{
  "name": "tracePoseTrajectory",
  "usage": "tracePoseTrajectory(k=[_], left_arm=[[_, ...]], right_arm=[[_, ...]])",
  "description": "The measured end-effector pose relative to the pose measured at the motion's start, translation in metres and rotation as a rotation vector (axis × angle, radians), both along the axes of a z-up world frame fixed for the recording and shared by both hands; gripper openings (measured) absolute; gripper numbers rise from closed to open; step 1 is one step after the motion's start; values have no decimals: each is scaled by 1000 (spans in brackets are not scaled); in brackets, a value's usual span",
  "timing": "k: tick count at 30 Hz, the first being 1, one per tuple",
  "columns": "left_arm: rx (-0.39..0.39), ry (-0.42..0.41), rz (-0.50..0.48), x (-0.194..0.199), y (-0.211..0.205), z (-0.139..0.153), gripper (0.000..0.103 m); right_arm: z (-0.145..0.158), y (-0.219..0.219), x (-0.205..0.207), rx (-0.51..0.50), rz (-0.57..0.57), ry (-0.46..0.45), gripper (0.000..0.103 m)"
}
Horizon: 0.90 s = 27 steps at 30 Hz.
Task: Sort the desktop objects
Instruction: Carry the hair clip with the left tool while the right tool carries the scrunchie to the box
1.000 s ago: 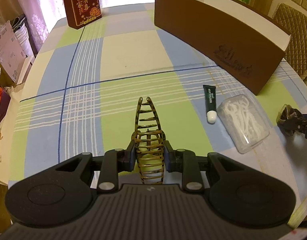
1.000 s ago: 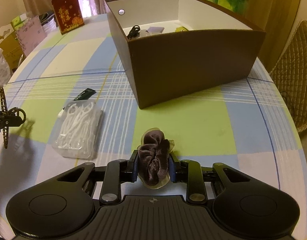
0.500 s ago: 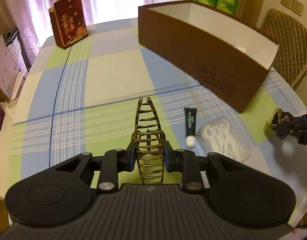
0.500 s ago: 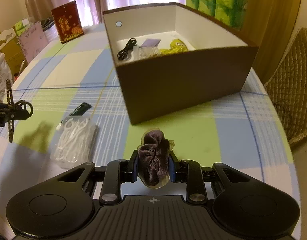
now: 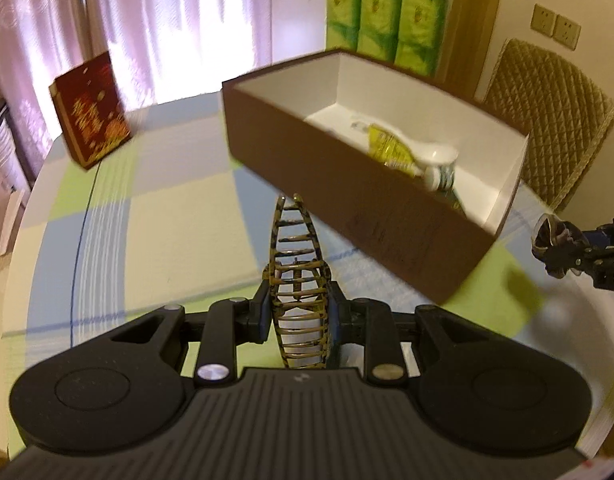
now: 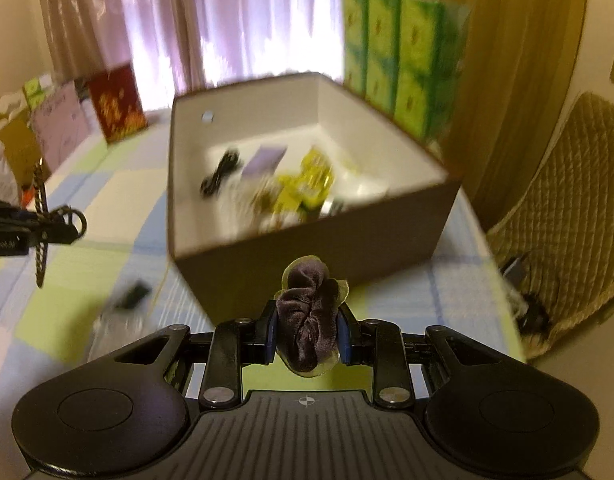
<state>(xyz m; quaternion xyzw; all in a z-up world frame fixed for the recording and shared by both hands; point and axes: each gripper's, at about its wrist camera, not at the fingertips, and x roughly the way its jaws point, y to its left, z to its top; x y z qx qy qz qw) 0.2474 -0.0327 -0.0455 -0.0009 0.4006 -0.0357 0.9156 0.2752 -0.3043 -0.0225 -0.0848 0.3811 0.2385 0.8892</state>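
Note:
My left gripper (image 5: 299, 312) is shut on a leopard-pattern hair claw clip (image 5: 297, 264), held upright above the checked tablecloth, just short of the brown box (image 5: 347, 200). My right gripper (image 6: 307, 330) is shut on a dark purple velvet scrunchie (image 6: 307, 316), raised in front of the same brown box (image 6: 327, 248). The box is open, white inside, and holds a black cable (image 6: 221, 172), a purple card (image 6: 265, 160) and yellow packets (image 6: 307, 184). Each gripper shows at the edge of the other's view: the right gripper (image 5: 563, 256), the left gripper (image 6: 47, 224).
A red gift box (image 5: 91, 114) stands at the table's far left. Green tissue packs (image 5: 383, 20) are stacked behind the brown box. A quilted chair (image 5: 547, 120) sits at the right. A small green tube (image 6: 135, 294) and a blurred clear floss-pick case (image 6: 119, 326) lie left of the box.
Both grippers have risen and tilted toward the brown box, so its inside now shows. The tube and floss-pick case have dropped out of the left wrist view. Both grips are unchanged.

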Motion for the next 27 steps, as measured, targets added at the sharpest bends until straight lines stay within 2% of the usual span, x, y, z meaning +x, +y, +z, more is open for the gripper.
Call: tracePoseTrajectory(k=[4,8,12,16,20,27], left_arm=[[-27,-39,-26,23,-4,19,22],[-21,-82,-60,48,-14,36,22],[0,-110,-101,78,-25,50,22],[22,-115,-142,112,-37,58,22],[16,-67,-185,149,-45,55,22],[-32,139,-257,209,-51,17,22]], right_arm=[[29,-6,20,57,3,-58,26],[46,-1,44,93,37,-84,26],[50,12,70,104,96,-78,26],[42,26,95,92,146,-37,26],[24,40,116,57,191,31,26],[-4,50,142,1,225,122,26]])
